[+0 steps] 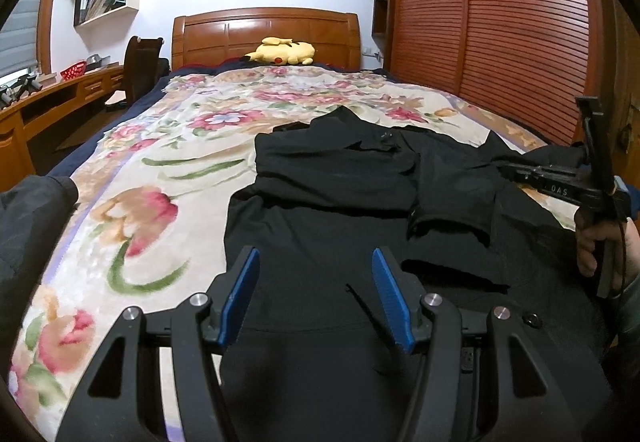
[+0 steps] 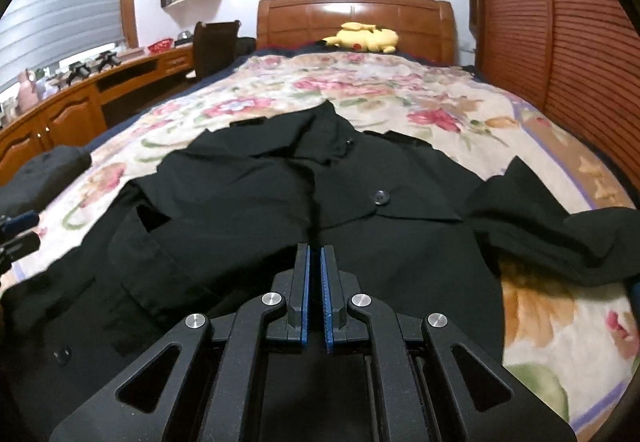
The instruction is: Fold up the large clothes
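Note:
A large black button-up coat (image 1: 340,194) lies spread on the floral bedspread (image 1: 160,170), collar toward the headboard, its left sleeve folded across the chest. My left gripper (image 1: 316,262) is open and empty, hovering over the coat's lower half. The coat also shows in the right wrist view (image 2: 300,202), with one sleeve (image 2: 560,226) trailing to the right. My right gripper (image 2: 315,254) has its blue pads nearly together with nothing between them, above the coat's front. The right gripper also shows in the left wrist view (image 1: 520,172), held by a hand (image 1: 600,246) at the right edge.
A yellow plush toy (image 1: 284,52) lies by the wooden headboard (image 1: 266,34). A slatted wooden wardrobe (image 1: 500,22) runs along the bed's right side. A desk (image 1: 48,98) and chair (image 1: 142,62) stand on the left. Another dark garment (image 1: 32,218) lies at the bed's left edge.

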